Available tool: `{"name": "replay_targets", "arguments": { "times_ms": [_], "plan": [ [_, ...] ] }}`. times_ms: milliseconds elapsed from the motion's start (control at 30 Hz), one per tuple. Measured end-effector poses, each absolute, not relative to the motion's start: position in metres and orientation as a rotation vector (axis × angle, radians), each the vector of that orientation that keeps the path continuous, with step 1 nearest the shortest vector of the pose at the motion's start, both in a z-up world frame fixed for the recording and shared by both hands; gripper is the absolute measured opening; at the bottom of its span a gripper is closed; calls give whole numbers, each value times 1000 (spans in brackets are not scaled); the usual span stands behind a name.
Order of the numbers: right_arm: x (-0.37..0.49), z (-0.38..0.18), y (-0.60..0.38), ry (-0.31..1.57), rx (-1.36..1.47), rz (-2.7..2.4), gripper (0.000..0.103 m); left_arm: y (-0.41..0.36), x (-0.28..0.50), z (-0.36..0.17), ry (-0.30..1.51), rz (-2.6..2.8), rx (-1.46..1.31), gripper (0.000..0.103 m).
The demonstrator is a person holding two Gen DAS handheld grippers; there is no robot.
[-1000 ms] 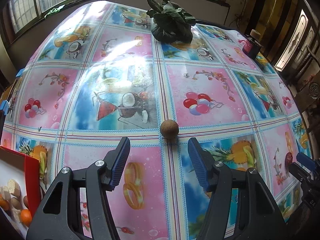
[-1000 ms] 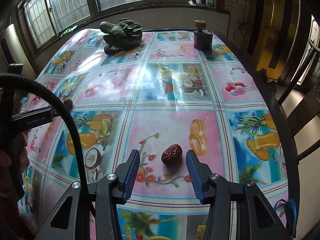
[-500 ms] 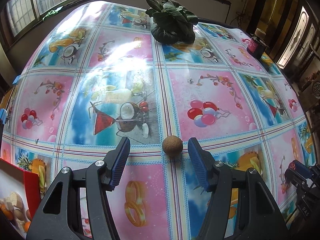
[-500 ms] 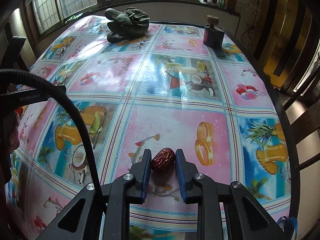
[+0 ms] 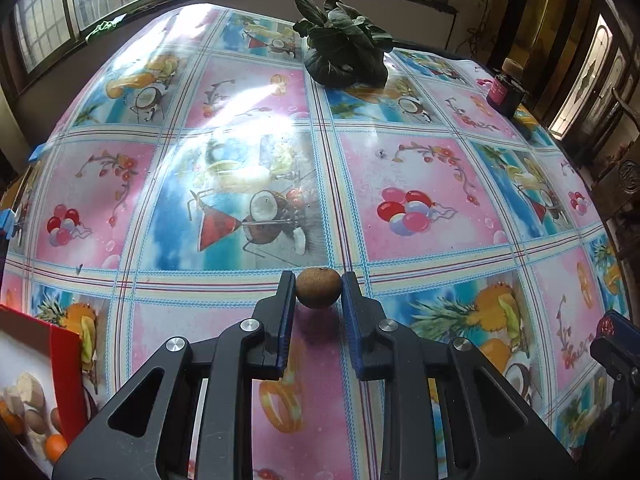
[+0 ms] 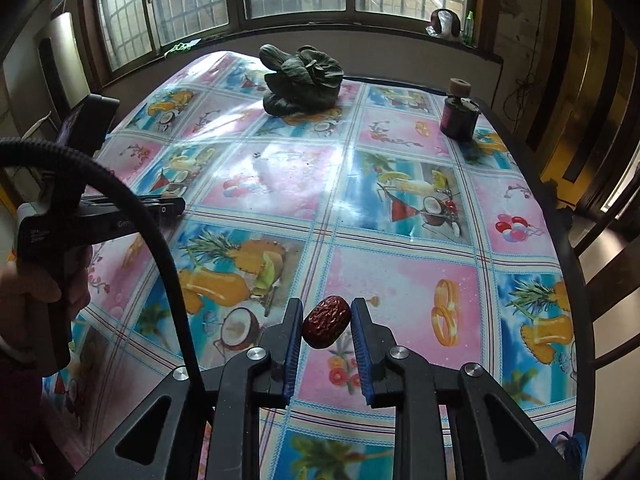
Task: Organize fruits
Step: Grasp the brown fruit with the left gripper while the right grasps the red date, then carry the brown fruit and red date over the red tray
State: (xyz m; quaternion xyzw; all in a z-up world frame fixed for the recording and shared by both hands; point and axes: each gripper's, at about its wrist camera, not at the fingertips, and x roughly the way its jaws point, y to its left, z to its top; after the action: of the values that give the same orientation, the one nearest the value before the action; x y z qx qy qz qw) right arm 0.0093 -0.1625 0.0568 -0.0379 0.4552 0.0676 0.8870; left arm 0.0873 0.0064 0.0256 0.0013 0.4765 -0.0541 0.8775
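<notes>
My left gripper (image 5: 318, 286) is shut on a small round brown fruit (image 5: 318, 288), held between the blue pads at the tips, just over the patterned tablecloth. My right gripper (image 6: 326, 318) is shut on a wrinkled dark red date (image 6: 326, 327) and holds it lifted above the cloth. At the lower left of the left wrist view stands a red box (image 5: 64, 372) with several pale, brown and orange fruits inside. The left gripper also shows from the side in the right wrist view (image 6: 176, 203).
A bunch of dark green leafy vegetable (image 5: 344, 46) lies at the table's far end. A dark jar with a cork lid (image 6: 459, 114) stands at the far right. The table's right edge (image 6: 560, 240) drops to chairs.
My left gripper moved forward and closed on the brown fruit. My right gripper, shut on the date half a second ago, has lifted it off the cloth.
</notes>
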Motion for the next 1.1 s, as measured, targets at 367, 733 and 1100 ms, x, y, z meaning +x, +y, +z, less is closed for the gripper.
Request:
{"name": "replay_targets", "arguments": {
  "times_ms": [367, 733, 1100],
  "plan": [
    [0, 54, -87, 927, -58, 240, 24, 42, 13, 40, 962, -23, 17, 22],
    [1, 49, -17, 916, -67, 293, 24, 97, -37, 62, 897, 81, -5, 22],
    [-3, 60, 42, 893, -122, 393, 23, 163, -69, 72, 868, 210, -49, 22]
  ]
}}
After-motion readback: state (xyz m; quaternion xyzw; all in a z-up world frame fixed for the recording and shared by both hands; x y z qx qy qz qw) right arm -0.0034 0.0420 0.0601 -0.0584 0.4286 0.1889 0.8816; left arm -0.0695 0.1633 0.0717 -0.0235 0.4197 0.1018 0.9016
